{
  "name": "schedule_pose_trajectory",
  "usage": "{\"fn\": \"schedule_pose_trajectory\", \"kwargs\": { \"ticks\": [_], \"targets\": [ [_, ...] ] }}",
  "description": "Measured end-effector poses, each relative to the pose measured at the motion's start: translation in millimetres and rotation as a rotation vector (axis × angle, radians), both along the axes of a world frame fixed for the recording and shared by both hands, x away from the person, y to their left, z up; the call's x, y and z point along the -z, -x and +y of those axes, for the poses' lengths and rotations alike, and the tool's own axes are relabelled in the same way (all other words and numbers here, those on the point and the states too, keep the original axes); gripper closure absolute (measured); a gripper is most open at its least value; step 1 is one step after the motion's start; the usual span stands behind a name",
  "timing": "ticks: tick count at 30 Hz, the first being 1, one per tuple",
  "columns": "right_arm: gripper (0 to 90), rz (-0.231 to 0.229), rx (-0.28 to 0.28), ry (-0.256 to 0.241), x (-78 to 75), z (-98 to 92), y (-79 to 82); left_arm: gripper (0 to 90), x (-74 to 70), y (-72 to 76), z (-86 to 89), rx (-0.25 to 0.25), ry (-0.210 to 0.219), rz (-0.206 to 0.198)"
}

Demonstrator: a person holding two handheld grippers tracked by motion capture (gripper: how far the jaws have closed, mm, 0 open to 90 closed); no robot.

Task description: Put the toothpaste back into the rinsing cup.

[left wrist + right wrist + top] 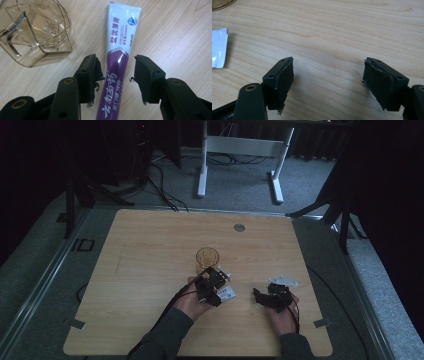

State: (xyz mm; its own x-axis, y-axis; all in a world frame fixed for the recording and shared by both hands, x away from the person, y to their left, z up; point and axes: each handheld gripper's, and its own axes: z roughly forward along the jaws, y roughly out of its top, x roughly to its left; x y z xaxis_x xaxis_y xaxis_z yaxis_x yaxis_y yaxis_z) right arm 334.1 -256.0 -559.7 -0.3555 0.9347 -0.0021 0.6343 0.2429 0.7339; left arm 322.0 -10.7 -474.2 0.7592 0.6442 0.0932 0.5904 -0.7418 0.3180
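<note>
We see a wooden table (pixel 150 245), pale and grained, with a small grey disc (pixel 239 227) set near its far edge. Near the middle stands an amber glass (pixel 207 257); in the left gripper view it sits at the upper left, faceted and see-through. Just beside it lies a tube (pixel 117 65) (white at its crimped end, purple toward the cap), flat on the wood. The left gripper (pixel 116 75) hangs over the tube with its jaws spread, one on each side of the purple part, not touching it. The right gripper (pixel 328 82) is off to the right above bare wood, jaws wide apart and holding nothing; the tube's white end shows at its view's left edge
</note>
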Motion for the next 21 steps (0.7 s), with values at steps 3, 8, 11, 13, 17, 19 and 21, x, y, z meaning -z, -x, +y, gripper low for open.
{"fn": "schedule_pose_trajectory", "kwargs": {
  "ticks": [3,8,11,13,17,19,21],
  "targets": [
    [24.4,0.000,-0.001,0.001,0.0,-0.1,0.0,52.2,1.6,-0.4,-0.8,0.001,-0.006,0.015],
    [24.4,0.000,-0.002,0.002,0.0,-0.2,0.0,52.7,4.5,-1.5,-1.8,0.006,-0.027,0.043],
    [24.4,0.000,-0.002,0.003,0.0,-0.3,0.0,52.9,6.1,-1.8,-2.2,0.009,-0.035,0.056],
    [24.4,-0.001,-0.003,0.003,0.0,-0.3,0.0,52.9,8.8,-2.5,-2.9,0.014,-0.037,0.071],
    [24.4,-0.001,-0.003,0.003,0.1,-0.3,-0.1,56.2,10.8,-3.0,-3.6,0.029,-0.040,0.086],
    [24.4,-0.001,-0.003,0.003,0.1,-0.3,0.0,57.0,11.7,-3.0,-3.8,0.031,-0.045,0.091],
    [24.4,-0.001,-0.003,0.003,0.0,-0.3,-0.1,58.1,12.6,-3.3,-3.7,0.035,-0.048,0.097]
  ]
}}
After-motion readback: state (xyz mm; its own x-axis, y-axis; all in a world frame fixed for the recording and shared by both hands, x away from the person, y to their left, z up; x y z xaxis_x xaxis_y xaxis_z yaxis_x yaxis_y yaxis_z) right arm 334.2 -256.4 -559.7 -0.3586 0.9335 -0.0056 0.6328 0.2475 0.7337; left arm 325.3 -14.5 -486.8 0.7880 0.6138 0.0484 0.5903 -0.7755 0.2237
